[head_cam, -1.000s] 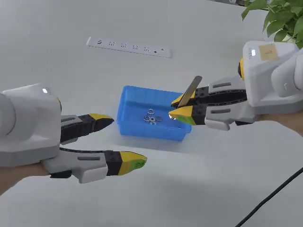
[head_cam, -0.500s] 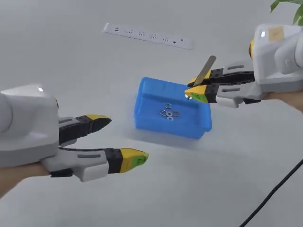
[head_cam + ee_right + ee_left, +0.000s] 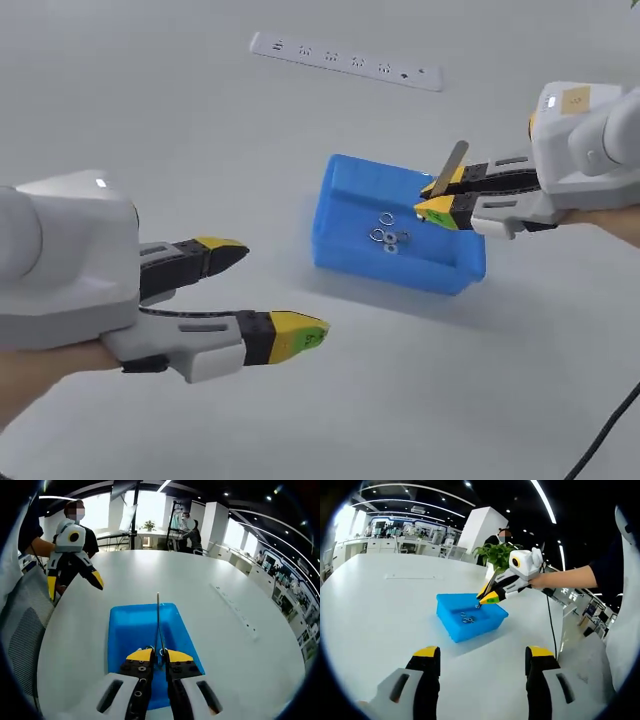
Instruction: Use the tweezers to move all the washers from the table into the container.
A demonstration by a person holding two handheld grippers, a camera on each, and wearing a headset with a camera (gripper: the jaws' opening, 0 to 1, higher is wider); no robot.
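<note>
Head view: the right tool (image 3: 428,203) is clamped on the tweezers (image 3: 450,166), tips dipped into the blue container (image 3: 332,222) where the washers (image 3: 388,233) lie, likely to drop one. The left tool (image 3: 280,293) hangs spread wide over the bench (image 3: 200,130), well apart, apparently out of the way.

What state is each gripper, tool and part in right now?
left gripper: open, holding nothing, above the table.
right gripper: shut on the tweezers.
tweezers: gripped, tips pointing into the container.
container: upright on the table, open top.
washers: lying clustered on the container floor.
power strip: flat on the table, nothing plugged in.
</note>
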